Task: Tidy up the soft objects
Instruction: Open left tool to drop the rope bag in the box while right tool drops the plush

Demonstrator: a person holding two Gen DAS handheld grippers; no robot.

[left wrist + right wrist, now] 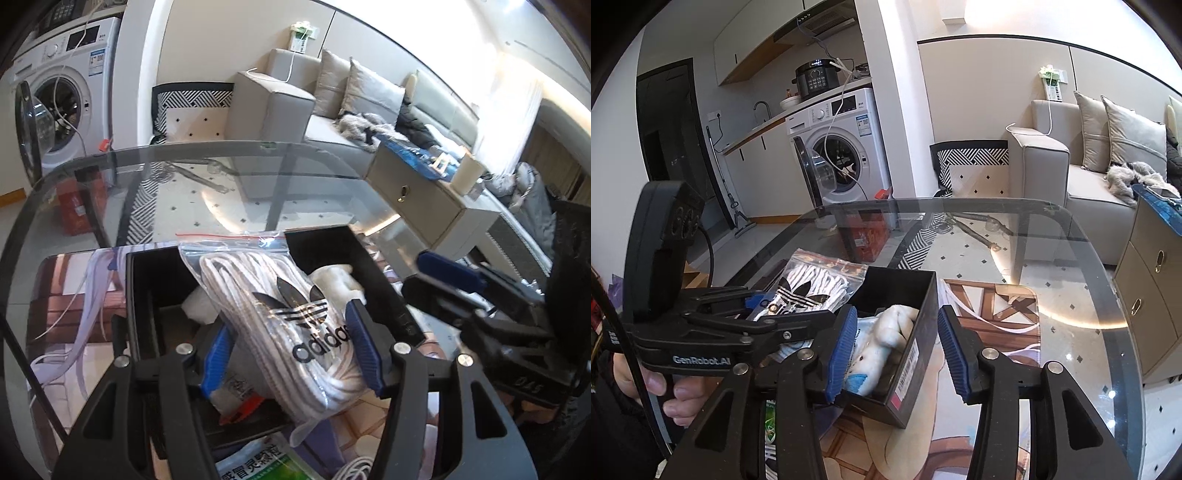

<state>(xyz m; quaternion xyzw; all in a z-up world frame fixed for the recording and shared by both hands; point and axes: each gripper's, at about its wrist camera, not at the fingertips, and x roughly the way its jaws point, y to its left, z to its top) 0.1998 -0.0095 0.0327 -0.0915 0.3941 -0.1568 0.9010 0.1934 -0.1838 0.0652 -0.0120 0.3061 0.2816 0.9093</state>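
Observation:
A clear zip bag with an Adidas logo and white rope-like laces (280, 314) lies across the open black box (146, 295) on the glass table. My left gripper (291, 354) has its blue pads on both sides of the bag, shut on it. The bag also shows in the right wrist view (809, 284). A white soft cloth item (886, 339) lies inside the box (916, 354). My right gripper (897, 354) is open, its jaws straddling the box's right wall.
The glass table (1089, 295) carries a printed mat (997, 314). A green medicine packet (255, 461) and a white cable (354, 467) lie near the box. A sofa (1052, 162), a washing machine (842, 147) and a beige cabinet (424, 199) stand beyond.

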